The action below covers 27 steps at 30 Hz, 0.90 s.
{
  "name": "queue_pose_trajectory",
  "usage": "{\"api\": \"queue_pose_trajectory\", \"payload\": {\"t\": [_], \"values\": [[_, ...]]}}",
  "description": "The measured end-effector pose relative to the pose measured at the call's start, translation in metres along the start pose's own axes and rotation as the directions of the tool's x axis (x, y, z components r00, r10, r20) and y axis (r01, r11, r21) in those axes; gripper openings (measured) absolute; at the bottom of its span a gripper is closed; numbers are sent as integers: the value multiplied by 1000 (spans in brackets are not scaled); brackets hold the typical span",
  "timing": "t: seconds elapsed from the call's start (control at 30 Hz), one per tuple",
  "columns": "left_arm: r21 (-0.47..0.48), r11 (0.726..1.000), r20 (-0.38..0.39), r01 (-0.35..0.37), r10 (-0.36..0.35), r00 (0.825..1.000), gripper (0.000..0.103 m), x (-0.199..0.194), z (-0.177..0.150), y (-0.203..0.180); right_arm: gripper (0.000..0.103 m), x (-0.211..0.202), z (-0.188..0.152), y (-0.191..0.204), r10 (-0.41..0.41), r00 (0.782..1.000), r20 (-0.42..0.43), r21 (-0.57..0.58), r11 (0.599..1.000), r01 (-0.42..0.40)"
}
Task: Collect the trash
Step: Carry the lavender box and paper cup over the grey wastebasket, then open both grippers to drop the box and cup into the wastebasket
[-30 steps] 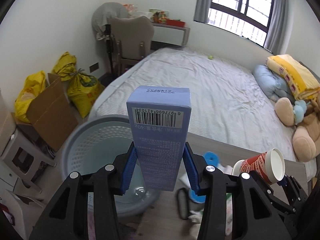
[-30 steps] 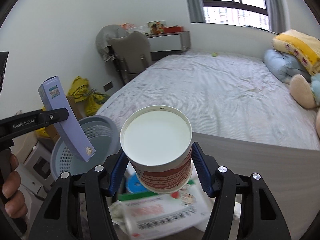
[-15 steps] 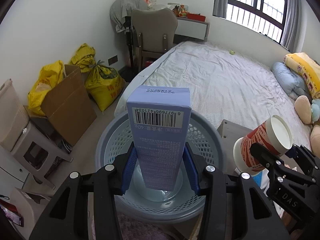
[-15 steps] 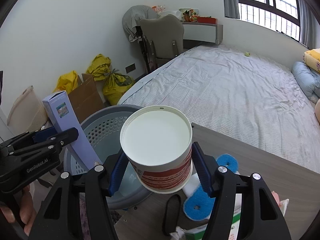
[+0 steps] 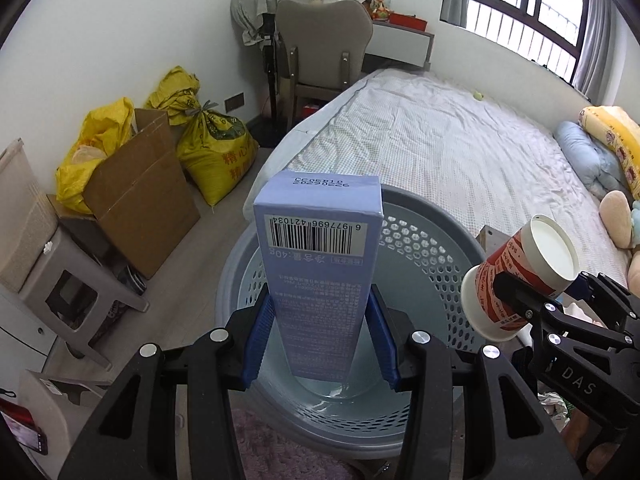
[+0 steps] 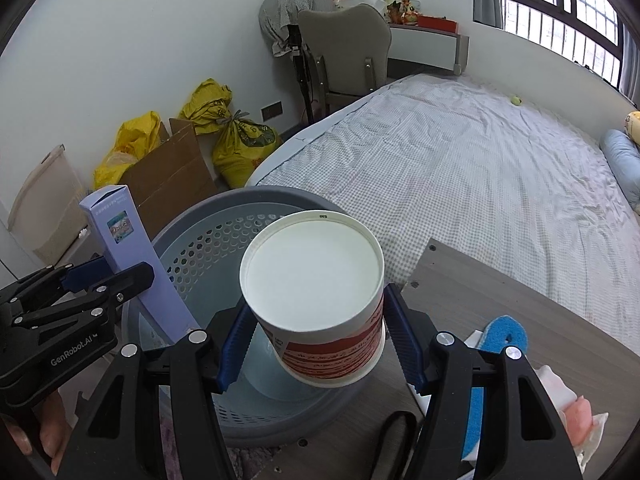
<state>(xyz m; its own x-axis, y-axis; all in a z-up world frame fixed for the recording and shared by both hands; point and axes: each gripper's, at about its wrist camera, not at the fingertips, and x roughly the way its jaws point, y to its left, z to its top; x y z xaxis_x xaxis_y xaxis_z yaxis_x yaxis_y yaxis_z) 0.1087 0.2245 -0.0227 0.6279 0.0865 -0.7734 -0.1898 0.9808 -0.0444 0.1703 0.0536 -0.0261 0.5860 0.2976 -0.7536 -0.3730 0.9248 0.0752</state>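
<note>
A tall pale-blue carton (image 5: 320, 276) with a barcode stands upright between the blue pads of my left gripper (image 5: 320, 340), which is shut on it. It hangs over the round grey perforated basket (image 5: 436, 264). My right gripper (image 6: 320, 344) is shut on a red-and-white paper cup (image 6: 316, 296) with a white lid, held over the same basket (image 6: 200, 248) near its right rim. Each gripper shows in the other's view: the cup (image 5: 516, 280) at the right, the carton (image 6: 132, 264) at the left.
A wooden table (image 6: 500, 304) with a blue sponge (image 6: 502, 332) and crumpled tissues (image 6: 576, 412) lies to the right. A bed (image 5: 440, 144) is behind the basket. A cardboard box (image 5: 140, 200), yellow sacks (image 5: 216, 156), a grey stool (image 5: 68, 300) and a chair (image 5: 324, 44) line the left wall.
Both grippers have swung left from over the table to above the basket and sunk a little, each still holding its item. The basket now fills the lower middle of both views.
</note>
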Motion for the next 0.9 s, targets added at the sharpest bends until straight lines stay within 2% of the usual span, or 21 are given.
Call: {"api": "queue_pose_trajectory", "payload": {"t": [0.5, 0.53, 0.57, 0.6, 0.67, 0.9], "values": [[-42, 999, -32, -9, 8, 999, 46, 11, -1, 14, 61, 8, 0, 9, -16, 1000, -15, -35, 999, 15], [-44, 999, -31, -9, 8, 999, 47, 11, -1, 16, 61, 8, 0, 9, -18, 1000, -15, -36, 999, 18], [-47, 999, -28, -10, 9, 1000, 53, 9, -1, 15, 64, 7, 1, 9, -18, 1000, -13, -36, 999, 18], [-50, 999, -20, -15, 14, 1000, 59, 8, -1, 16, 71, 7, 1, 8, -15, 1000, -9, -35, 999, 15], [-52, 998, -11, -30, 30, 1000, 63, 6, 0, 19, 75, 4, 1, 8, -10, 1000, 6, -32, 999, 10], [-69, 997, -9, -40, 40, 999, 69, 3, 0, 25, 75, 4, 2, 10, -20, 1000, 5, -36, 999, 20]]}}
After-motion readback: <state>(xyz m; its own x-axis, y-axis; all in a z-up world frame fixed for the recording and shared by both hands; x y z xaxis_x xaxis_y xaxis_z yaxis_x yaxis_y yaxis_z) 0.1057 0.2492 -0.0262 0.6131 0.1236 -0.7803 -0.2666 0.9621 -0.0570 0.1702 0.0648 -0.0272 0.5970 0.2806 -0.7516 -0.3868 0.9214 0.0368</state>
